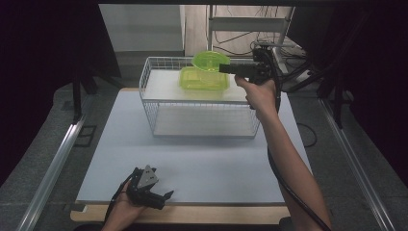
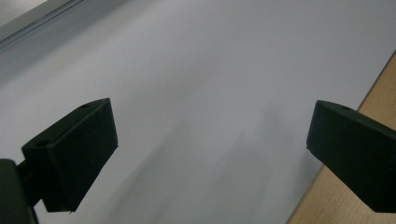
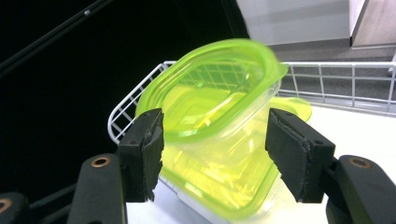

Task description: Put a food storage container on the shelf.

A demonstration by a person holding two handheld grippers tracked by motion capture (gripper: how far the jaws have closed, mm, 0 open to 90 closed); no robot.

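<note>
Left gripper idle near the table's front edge, right gripper at the green container on the wire rack.

The left gripper (image 1: 153, 191) lies low over the pale grey table mat (image 1: 192, 159), jaws spread and empty. Farther off, the right gripper (image 3: 212, 154) has its jaws pressed on either side of the translucent lime-green plastic container (image 3: 219, 135), which tilts above a matching green tub (image 1: 202, 81) on the white wire rack's (image 1: 159, 103) top shelf.

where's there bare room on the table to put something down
The white mat is bare between the wire rack and the left claw, and on both sides of the rack. The rack's top shelf is crowded where the right claw holds the green containers.
</note>
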